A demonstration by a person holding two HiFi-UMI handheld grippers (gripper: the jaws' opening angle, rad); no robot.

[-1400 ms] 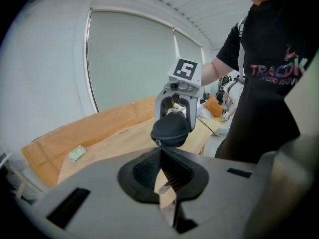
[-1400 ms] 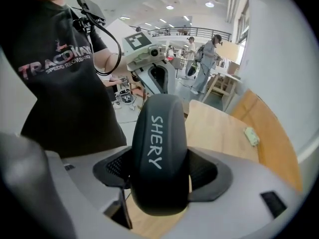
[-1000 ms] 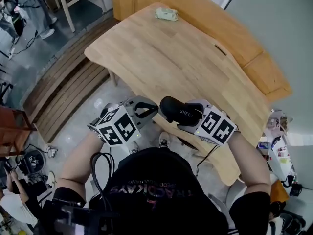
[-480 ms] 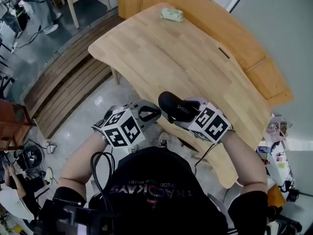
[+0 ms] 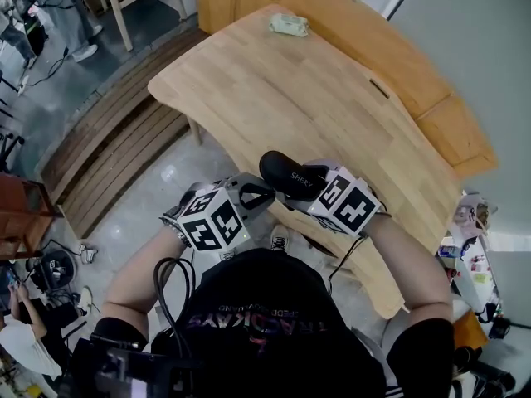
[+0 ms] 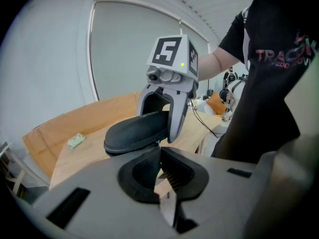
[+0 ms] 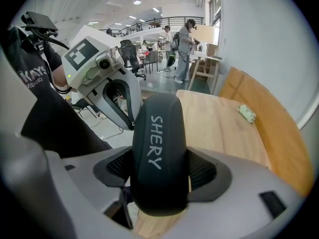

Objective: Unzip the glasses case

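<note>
A black oval glasses case point(image 5: 286, 175) printed SHERY is held in the air just off the wooden table's near edge. My right gripper point(image 5: 303, 187) is shut on it, one pad pressing on each long side point(image 7: 158, 153). My left gripper point(image 5: 264, 193) comes in from the left, and its closed tips meet the near end of the case point(image 6: 137, 132) at the seam. A small pale zipper pull point(image 6: 157, 142) shows right at those tips. The case's lid looks closed. In the left gripper view the right gripper point(image 6: 169, 83) stands behind the case.
The pale wooden table point(image 5: 315, 106) stretches away ahead, with a small pale green packet point(image 5: 288, 25) near its far edge. A slatted wooden bench point(image 5: 108, 156) runs along the left. People stand far back in the hall point(image 7: 182, 49).
Both grippers and the case between them have drifted a little to the left and up in the head view. The grips look the same.
</note>
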